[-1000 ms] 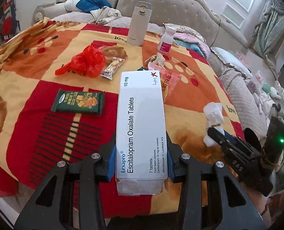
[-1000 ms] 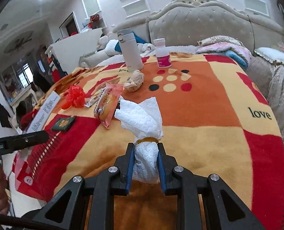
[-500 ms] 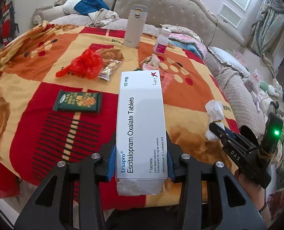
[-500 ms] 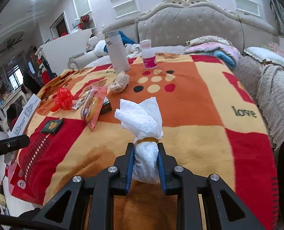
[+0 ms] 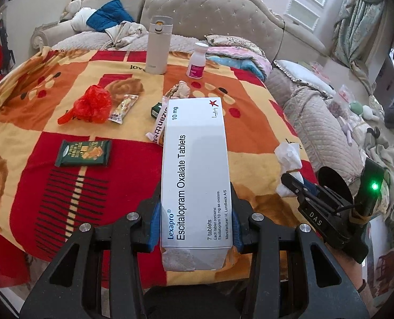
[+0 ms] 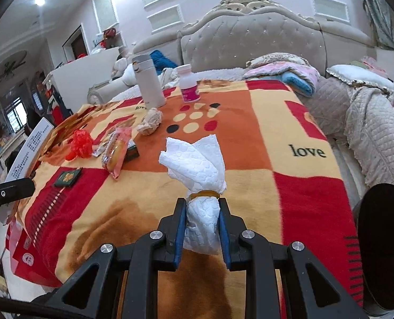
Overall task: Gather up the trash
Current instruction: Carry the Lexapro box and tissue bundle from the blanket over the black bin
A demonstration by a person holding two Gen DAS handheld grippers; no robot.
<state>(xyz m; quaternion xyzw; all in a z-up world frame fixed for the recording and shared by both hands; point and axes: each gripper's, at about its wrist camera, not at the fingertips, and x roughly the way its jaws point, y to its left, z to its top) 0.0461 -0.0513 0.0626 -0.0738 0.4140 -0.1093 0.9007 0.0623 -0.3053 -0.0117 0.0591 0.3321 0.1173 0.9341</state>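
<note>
My left gripper (image 5: pixel 195 223) is shut on a long white Lexapro tablet box (image 5: pixel 195 164), held above the near edge of the blanket-covered table. My right gripper (image 6: pixel 201 223) is shut on a white paper towel wad (image 6: pixel 197 164) tied with a rubber band; it also shows in the left wrist view (image 5: pixel 288 159). On the blanket lie a red plastic bag (image 5: pixel 90 105), a green snack packet (image 5: pixel 84 153), a small foil wrapper (image 5: pixel 124 109), a pink bread wrapper (image 6: pixel 116 151) and a crumpled beige wad (image 6: pixel 150 121).
A white thermos (image 5: pixel 158 45) and a white bottle with pink label (image 5: pixel 197 61) stand at the table's far side. A tufted sofa (image 5: pixel 213 18) with clothes lies behind. A quilted seat (image 5: pixel 316 122) is to the right.
Both grippers have drawn back toward the near edge of the table, still holding the box and the paper towel. The view has shifted a little to the right.
</note>
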